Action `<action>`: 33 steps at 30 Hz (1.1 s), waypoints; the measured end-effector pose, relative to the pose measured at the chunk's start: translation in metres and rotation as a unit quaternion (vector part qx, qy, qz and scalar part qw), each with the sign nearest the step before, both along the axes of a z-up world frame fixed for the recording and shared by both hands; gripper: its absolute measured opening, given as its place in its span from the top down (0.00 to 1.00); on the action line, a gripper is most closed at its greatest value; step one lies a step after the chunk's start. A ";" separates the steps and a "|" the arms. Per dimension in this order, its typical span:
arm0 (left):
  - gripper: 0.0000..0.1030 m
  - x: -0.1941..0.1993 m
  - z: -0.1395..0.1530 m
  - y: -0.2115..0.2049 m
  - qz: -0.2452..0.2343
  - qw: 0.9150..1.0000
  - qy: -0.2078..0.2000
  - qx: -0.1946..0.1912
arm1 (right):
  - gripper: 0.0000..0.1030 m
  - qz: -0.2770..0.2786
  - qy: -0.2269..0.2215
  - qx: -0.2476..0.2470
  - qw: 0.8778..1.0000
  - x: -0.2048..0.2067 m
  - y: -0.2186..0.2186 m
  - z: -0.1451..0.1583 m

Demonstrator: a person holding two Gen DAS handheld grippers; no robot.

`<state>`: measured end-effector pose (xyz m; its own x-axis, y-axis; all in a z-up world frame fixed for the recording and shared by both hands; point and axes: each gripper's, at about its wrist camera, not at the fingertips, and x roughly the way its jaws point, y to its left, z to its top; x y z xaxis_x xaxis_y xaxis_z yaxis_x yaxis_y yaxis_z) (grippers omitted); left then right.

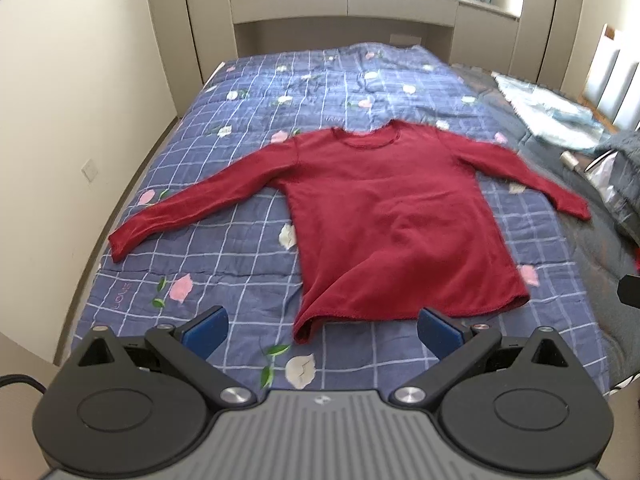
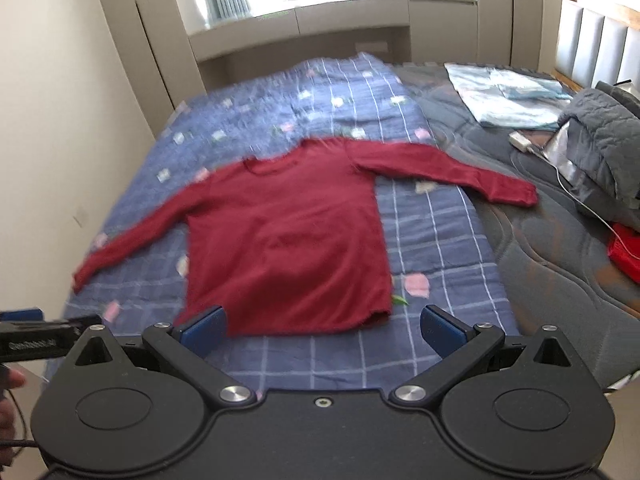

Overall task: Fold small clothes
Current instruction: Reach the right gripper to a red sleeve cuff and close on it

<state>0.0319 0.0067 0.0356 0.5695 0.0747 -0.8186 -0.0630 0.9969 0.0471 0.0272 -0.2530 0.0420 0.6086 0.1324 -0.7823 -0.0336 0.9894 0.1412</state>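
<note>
A dark red long-sleeved shirt (image 1: pixel 384 216) lies flat on the blue checked quilt (image 1: pixel 240 280), sleeves spread out, neck toward the window. It also shows in the right wrist view (image 2: pixel 288 236). My left gripper (image 1: pixel 322 330) is open and empty, just short of the shirt's hem, near its left corner. My right gripper (image 2: pixel 322 330) is open and empty, just short of the hem's right part. The left gripper's tip (image 2: pixel 20 316) shows at the left edge of the right wrist view.
A grey blanket (image 2: pixel 560 280) covers the bed's right side, with a light blue folded cloth (image 2: pixel 508 96), a dark grey bundle (image 2: pixel 604 140), a white cable (image 2: pixel 576 196) and a red item (image 2: pixel 624 252). A wall (image 1: pixel 80 120) runs along the left.
</note>
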 end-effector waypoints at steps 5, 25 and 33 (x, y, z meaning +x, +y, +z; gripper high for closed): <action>0.00 0.017 -0.004 0.003 0.009 1.000 0.018 -0.010 | 0.00 -0.005 0.025 -0.022 0.999 0.028 -0.003 -0.007; 0.00 0.199 -0.047 -0.080 0.043 0.999 0.022 0.000 | 0.00 -0.034 -0.003 -0.019 0.999 0.222 -0.108 -0.054; 0.00 0.293 -0.102 -0.146 0.044 0.999 0.019 -0.009 | 0.00 -0.070 0.006 -0.025 0.997 0.298 -0.173 -0.119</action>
